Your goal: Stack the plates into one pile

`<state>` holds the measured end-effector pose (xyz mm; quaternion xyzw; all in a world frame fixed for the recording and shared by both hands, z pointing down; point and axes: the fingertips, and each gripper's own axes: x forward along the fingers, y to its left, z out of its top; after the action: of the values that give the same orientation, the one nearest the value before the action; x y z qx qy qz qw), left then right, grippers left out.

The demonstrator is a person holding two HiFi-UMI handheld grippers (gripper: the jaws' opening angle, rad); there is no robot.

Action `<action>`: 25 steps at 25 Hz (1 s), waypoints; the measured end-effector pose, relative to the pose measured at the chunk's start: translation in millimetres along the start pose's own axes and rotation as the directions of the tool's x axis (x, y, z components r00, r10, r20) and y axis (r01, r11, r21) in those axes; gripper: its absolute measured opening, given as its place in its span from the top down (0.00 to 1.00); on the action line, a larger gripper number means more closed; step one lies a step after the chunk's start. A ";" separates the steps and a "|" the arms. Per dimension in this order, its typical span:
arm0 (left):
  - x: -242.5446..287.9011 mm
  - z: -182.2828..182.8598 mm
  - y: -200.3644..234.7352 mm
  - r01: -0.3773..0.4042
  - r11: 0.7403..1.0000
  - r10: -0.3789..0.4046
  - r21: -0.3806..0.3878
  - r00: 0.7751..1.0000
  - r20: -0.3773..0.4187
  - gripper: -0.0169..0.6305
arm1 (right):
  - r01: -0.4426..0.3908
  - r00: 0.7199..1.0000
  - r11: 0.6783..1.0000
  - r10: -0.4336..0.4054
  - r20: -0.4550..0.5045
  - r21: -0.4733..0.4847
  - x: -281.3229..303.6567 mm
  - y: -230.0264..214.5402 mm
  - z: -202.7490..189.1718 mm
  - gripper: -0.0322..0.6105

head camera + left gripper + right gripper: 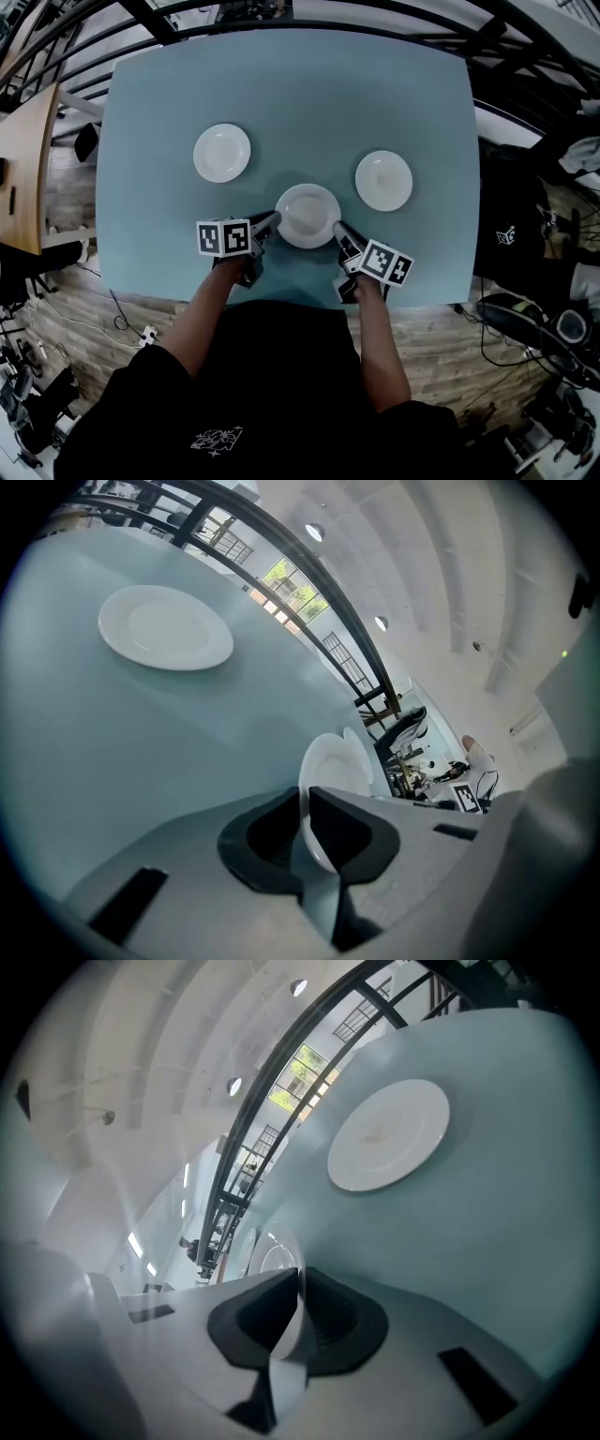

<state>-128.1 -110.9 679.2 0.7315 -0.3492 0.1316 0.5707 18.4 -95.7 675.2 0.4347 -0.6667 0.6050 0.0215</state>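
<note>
Three white plates lie on the light-blue table (pixel 169 253). The middle plate (pixel 307 214) is near the front edge, and both grippers hold it by its rim. My left gripper (pixel 270 221) is shut on its left rim, which shows edge-on between the jaws of the left gripper (pixel 305 806) on the middle plate (pixel 333 766). My right gripper (pixel 338 228) is shut on its right rim, again seen edge-on in the right gripper (pixel 299 1290) on the middle plate (pixel 270 1258). The left plate (pixel 222 153) (pixel 166 627) and the right plate (pixel 383 180) (pixel 387 1135) lie flat, apart from it.
The table's front edge (pixel 281 302) runs just below the grippers. A wooden desk (pixel 23 169) stands to the left. Black gear and cables (pixel 525 309) lie on the floor at the right. A dark railing (pixel 309 23) curves behind the table.
</note>
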 end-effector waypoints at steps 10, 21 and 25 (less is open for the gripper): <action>58.0 7.0 -51.6 0.034 0.998 -0.033 0.061 0.999 -0.030 0.91 | 0.025 0.998 1.000 -0.026 0.064 0.013 -43.4 -37.0 48.3 0.91; 116.9 26.2 -98.3 0.066 0.992 -0.063 0.104 0.997 -0.038 0.91 | 0.062 0.992 0.998 -0.060 0.111 -0.015 -72.5 -68.6 112.4 0.91; 138.4 41.9 -110.3 0.058 0.990 -0.054 0.128 0.998 -0.037 0.91 | 0.062 0.991 0.998 -0.059 0.124 -0.020 -74.8 -79.1 135.7 0.91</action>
<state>36.0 -188.2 665.9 0.7741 -0.3098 0.1502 0.5313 180.2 -157.5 659.8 0.4908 -0.6606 0.5680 0.0039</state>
